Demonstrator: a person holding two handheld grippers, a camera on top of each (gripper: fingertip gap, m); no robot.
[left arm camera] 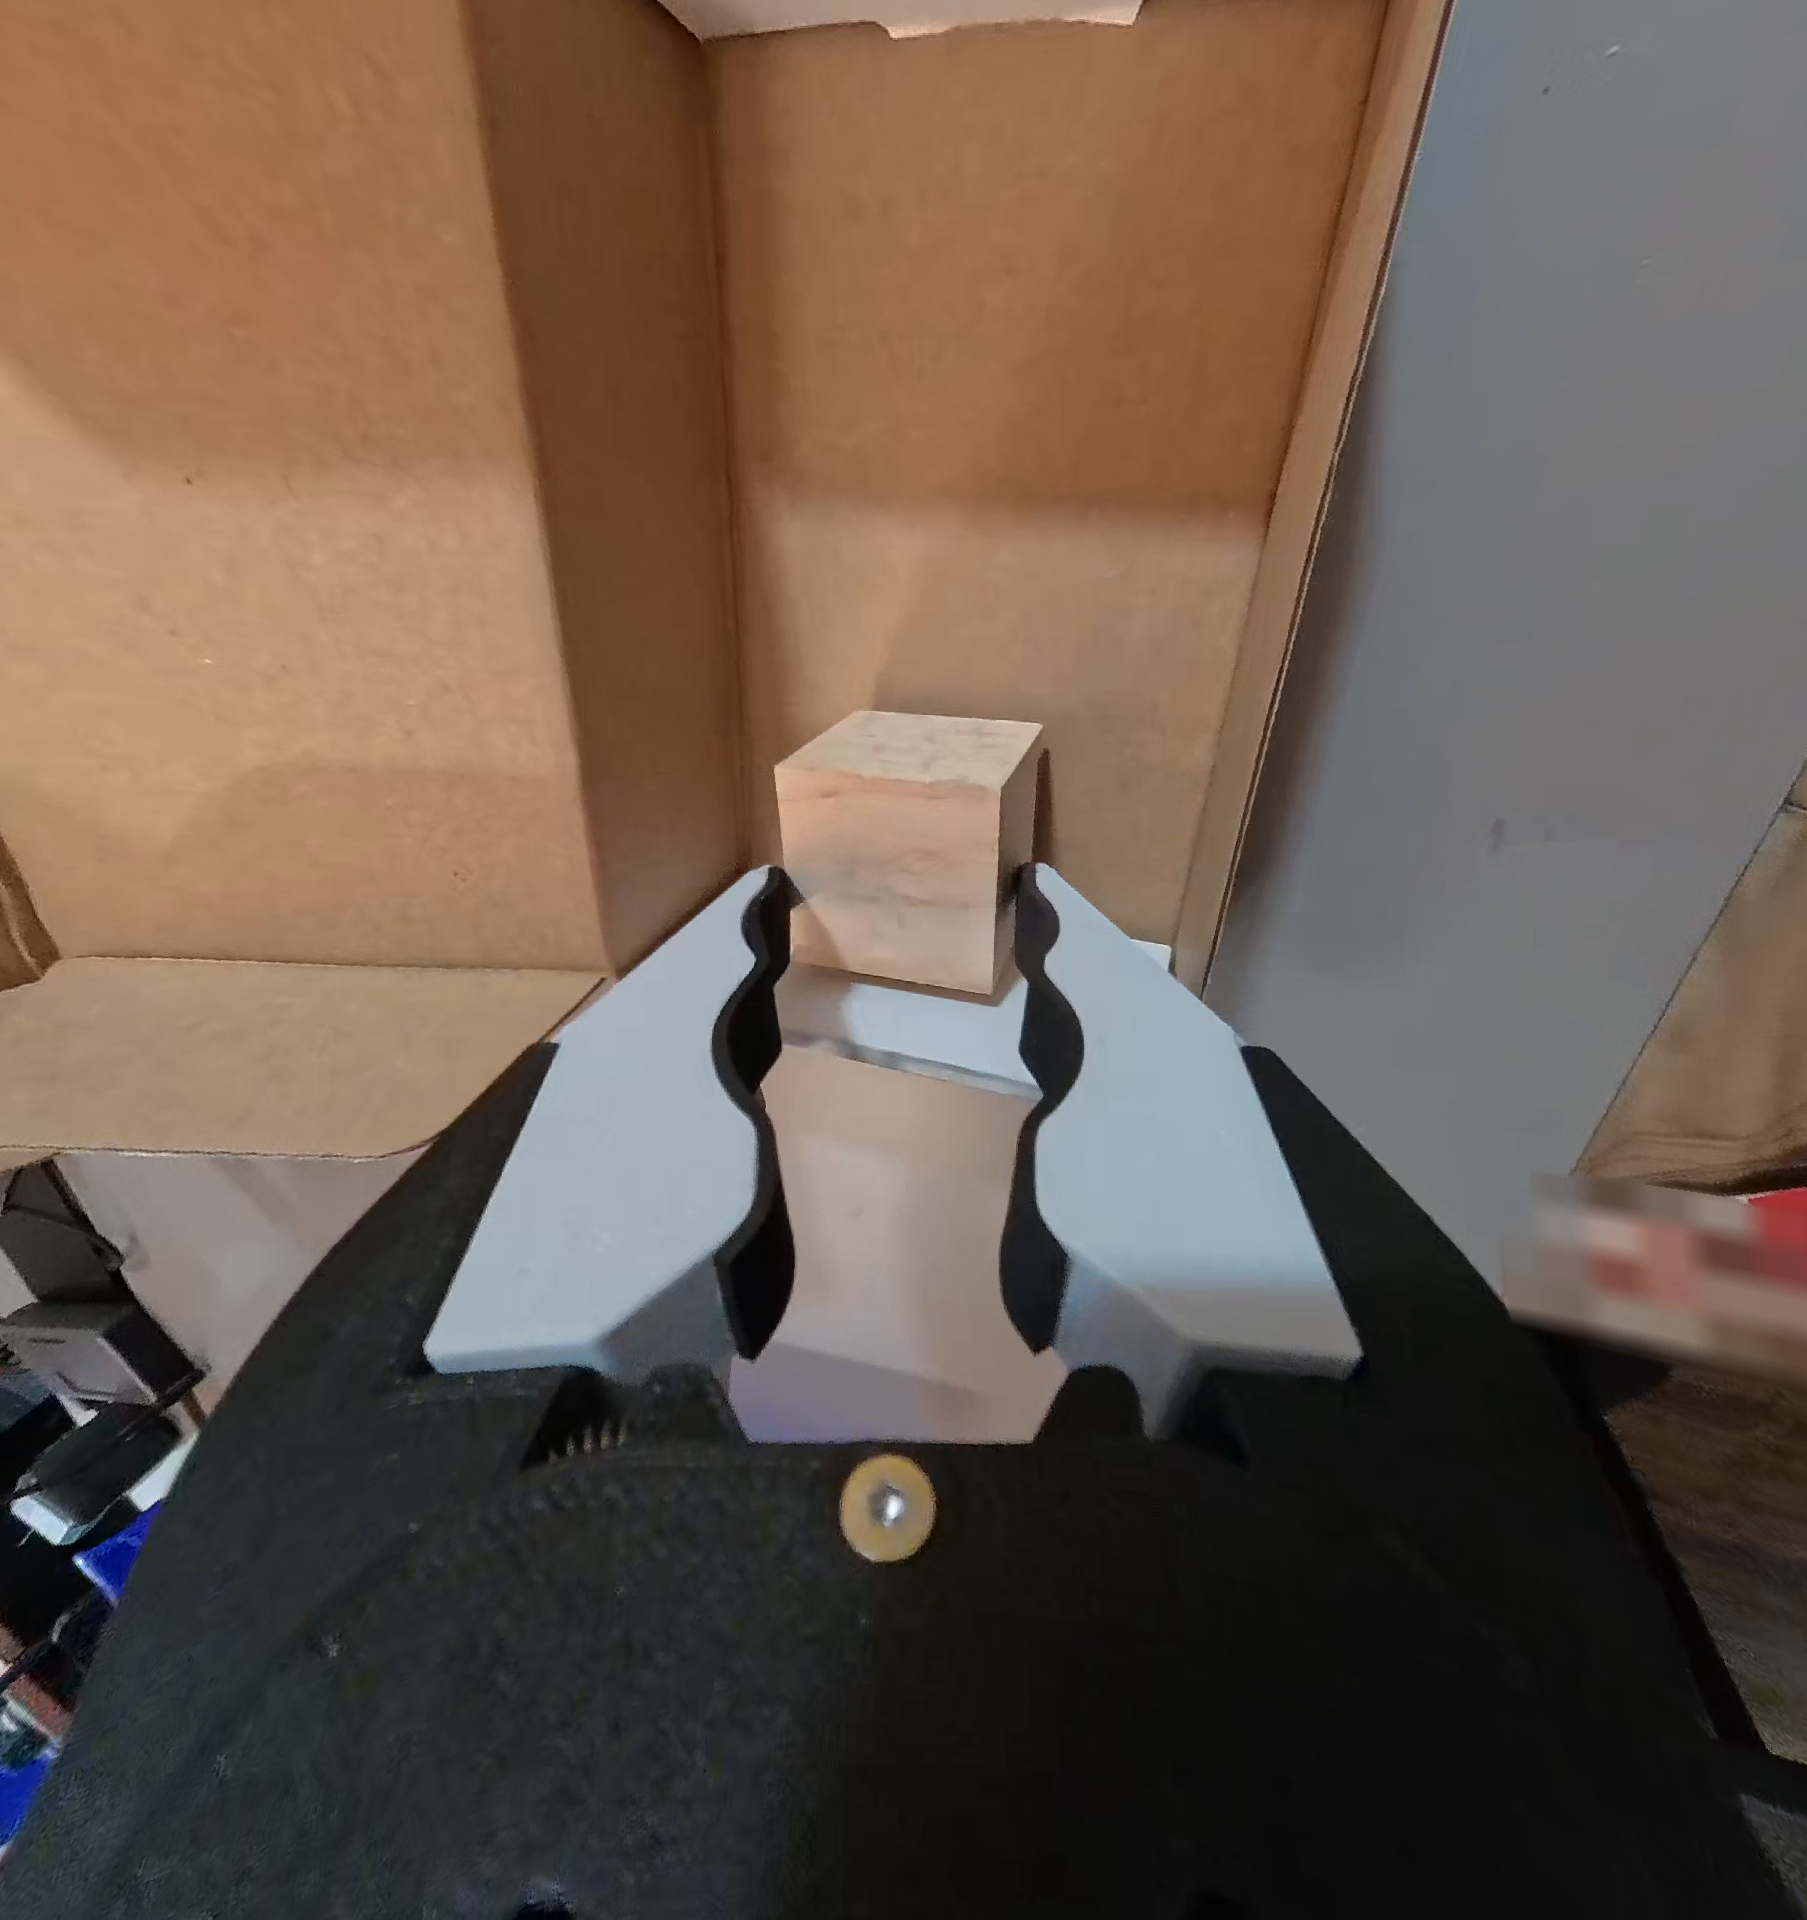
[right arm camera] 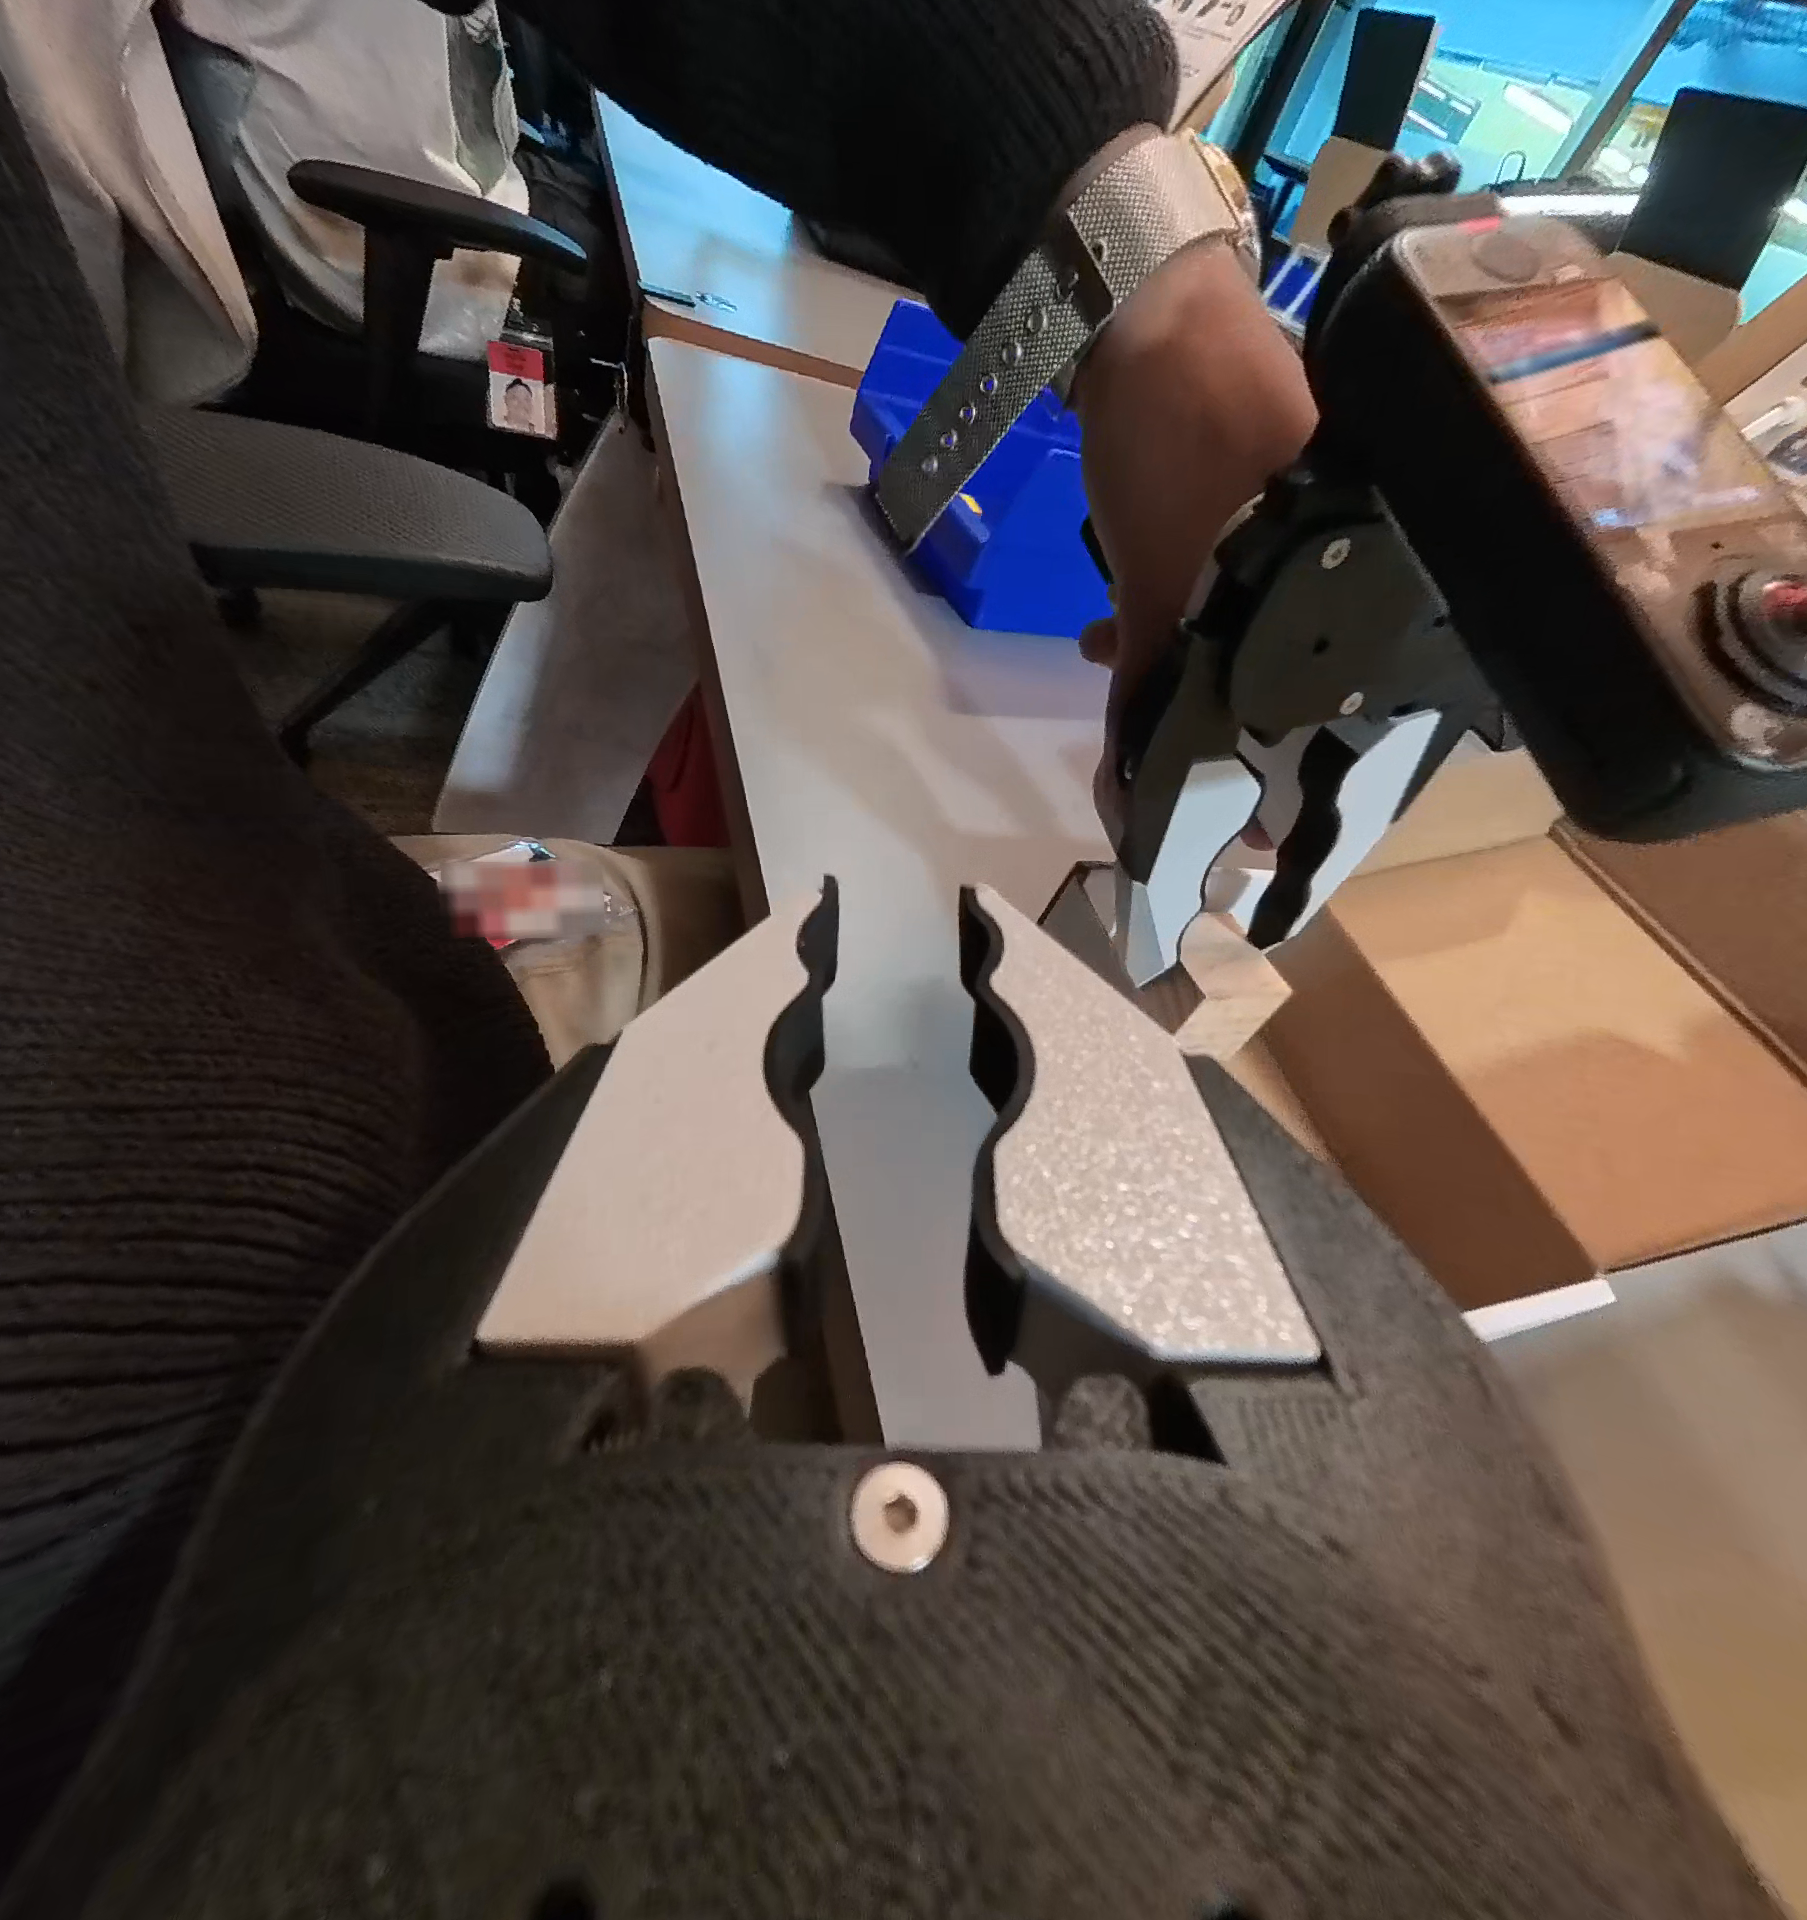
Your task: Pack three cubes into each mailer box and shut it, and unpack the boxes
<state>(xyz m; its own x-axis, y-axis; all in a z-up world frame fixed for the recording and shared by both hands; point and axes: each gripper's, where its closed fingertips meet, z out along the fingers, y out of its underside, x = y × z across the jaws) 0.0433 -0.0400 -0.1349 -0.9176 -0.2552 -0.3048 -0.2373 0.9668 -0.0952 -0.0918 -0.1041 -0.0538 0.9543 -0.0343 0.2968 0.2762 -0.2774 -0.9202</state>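
Observation:
My left gripper [left arm camera: 901,894] is shut on a pale wooden cube [left arm camera: 904,842], gripped by its two sides at the fingertips. It holds the cube over the near corner of an open brown mailer box [left arm camera: 982,416]. The right wrist view shows the same from the side: the left gripper [right arm camera: 1211,951], held by a hand, with the cube [right arm camera: 1231,987] at the box's corner [right arm camera: 1501,1091]. My right gripper [right arm camera: 899,904] is open and empty, hovering over the grey table [right arm camera: 878,727] to the left of the box. No other cubes show.
A blue plastic bin [right arm camera: 1013,520] stands farther back on the table. An office chair [right arm camera: 359,499] is beyond the table's left edge. A dark knit sleeve [right arm camera: 151,935] fills the left of the right wrist view. Another cardboard piece [left arm camera: 1792,987] lies right of the box.

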